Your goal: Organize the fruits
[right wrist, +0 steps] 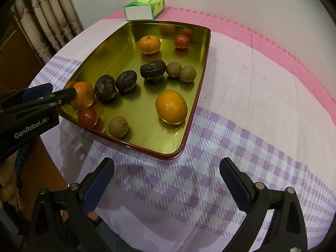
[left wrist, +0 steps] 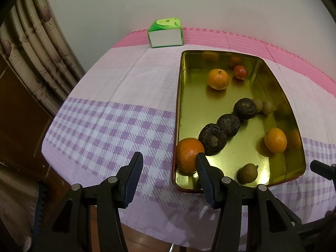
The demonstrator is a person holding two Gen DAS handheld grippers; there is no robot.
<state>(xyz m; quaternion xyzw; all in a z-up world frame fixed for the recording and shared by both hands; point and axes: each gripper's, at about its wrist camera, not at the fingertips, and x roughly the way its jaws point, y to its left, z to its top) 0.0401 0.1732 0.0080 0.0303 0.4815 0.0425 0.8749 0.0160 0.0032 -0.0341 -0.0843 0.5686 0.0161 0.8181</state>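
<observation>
Right gripper (right wrist: 167, 180) spread, lower frame; left gripper (left wrist: 169, 175) spread beside orange (left wrist: 189, 155). All fruit in tray (right wrist: 134, 26), kinds mixed; sorting stage unclear.

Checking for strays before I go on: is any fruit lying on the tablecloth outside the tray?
No. In the right wrist view every fruit sits inside the gold tray; the checked tablecloth around it holds only a green box.
</observation>
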